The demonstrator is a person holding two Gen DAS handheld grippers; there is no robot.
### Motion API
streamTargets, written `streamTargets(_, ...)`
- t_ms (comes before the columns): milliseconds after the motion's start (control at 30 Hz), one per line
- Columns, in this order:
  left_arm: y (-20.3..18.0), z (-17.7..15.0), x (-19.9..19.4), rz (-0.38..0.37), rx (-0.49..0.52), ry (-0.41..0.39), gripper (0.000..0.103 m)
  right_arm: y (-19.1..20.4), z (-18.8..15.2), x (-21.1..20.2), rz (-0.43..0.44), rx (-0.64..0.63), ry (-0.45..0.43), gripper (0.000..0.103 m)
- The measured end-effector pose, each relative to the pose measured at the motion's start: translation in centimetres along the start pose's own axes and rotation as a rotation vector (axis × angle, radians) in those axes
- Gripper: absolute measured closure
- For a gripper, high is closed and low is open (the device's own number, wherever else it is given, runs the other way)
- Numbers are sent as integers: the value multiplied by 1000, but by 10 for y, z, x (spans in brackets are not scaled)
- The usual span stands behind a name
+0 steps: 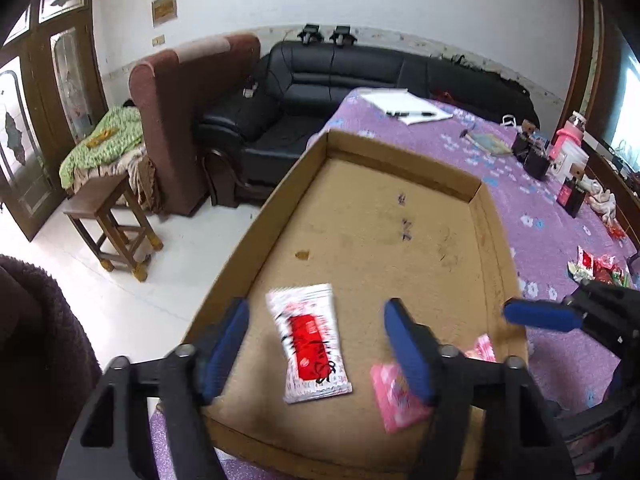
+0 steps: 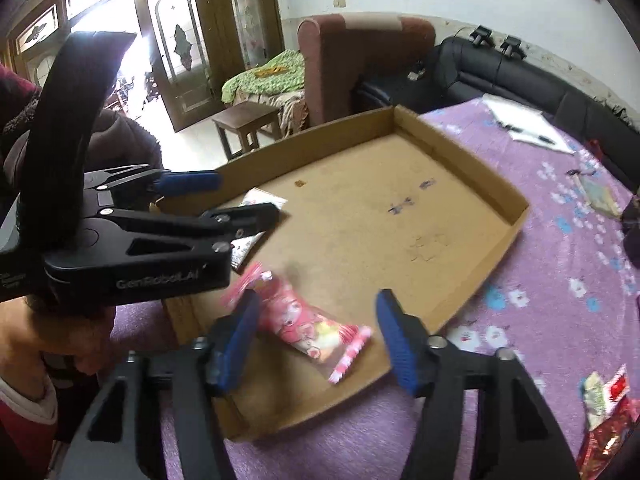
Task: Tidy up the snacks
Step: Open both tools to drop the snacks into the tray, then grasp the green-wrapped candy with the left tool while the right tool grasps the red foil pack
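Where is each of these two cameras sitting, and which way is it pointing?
Left wrist: rides the left gripper, looking down into the cardboard tray at a white-and-red packet; the right gripper's blue tip shows at right.
Right wrist: rides the right gripper, over a pink packet; the left gripper shows at left.
Shared: tray, purple tablecloth, black sofa.

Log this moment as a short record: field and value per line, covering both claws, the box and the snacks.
left claw: open, above the white-and-red snack packet
right claw: open, above the pink snack packet
container: shallow cardboard box on the purple floral tablecloth
in box: both packets, near the front edge
outside box: more snack packets on the cloth, to the right
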State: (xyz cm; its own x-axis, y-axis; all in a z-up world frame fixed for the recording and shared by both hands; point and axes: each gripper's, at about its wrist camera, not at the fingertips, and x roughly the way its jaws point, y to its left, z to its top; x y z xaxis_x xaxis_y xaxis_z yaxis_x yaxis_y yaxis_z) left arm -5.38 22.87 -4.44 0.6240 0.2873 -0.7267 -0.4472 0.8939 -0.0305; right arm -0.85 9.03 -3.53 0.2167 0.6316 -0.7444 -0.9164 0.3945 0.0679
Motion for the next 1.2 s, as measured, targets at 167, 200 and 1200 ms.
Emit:
streamTargets(167,-4,3,-6,10,7,-11,28,-12,-6,-26,-29,13,-39,41)
streamTargets(200,-5,4,-7,12,7,-14,28,-15,-9,-32,-36,18,-46,41)
streamTargets(1200,-241,0,-12,-211,332,-8,15,-202,-190,-190,-369,399,-85,27)
